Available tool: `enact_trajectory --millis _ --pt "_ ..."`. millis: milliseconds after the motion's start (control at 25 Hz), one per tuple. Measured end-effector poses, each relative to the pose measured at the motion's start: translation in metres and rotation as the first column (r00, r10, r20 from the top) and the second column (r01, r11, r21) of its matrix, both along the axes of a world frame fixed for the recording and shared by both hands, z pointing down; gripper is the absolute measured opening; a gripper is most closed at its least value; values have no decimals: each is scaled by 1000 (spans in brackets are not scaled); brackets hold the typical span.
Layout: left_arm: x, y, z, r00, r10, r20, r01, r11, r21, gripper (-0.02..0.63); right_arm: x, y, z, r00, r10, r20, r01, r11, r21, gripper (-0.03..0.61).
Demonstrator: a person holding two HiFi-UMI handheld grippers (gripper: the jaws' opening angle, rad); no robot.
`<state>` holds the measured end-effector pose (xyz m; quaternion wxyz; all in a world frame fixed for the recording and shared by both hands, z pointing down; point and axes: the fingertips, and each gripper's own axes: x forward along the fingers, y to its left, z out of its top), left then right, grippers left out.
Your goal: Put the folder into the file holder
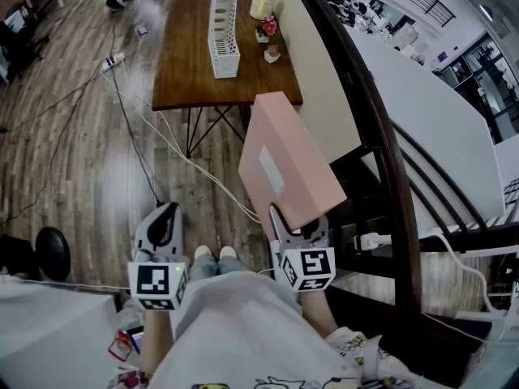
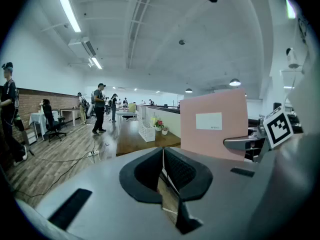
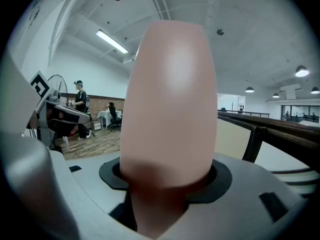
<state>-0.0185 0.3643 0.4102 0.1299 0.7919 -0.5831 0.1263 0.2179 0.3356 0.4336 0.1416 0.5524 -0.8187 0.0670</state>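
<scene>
Head view: high, facing steeply down and forward past left gripper (image 1: 165, 213) and right gripper (image 1: 293, 224); table (image 1: 186, 71) lies far ahead. Left gripper view: low, near level, facing that same table. Right gripper view: folder (image 3: 170, 94) right against the lens. All three share the folder.

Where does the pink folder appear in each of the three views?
Head view: pink folder centre-right, rising from the right gripper.
Left gripper view: right of centre.
Right gripper view: fills the centre, between its jaws.
Shared landmark: white file holder, in head and left gripper views only.
</scene>
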Motion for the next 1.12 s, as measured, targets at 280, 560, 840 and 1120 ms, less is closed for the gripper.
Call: enact_trajectory --millis 280,560,840,1120 --pt "21 0 -1 1000 -21 9 21 1000 12 11 20 -2 -5 1000 -19 10 19 1000 6 278" --pt "30 -5 -4 999 -37 27 36 999 23 11 30 -13 -14 999 -26 44 25 999 29 278" --pt "20 -30 2 999 -38 33 37 999 12 11 18 -36 -10 997 -32 64 32 999 15 278" --pt "-13 -96 5 999 -23 22 23 999 24 11 -12 -98 -5 998 -19 60 18 1000 9 278"
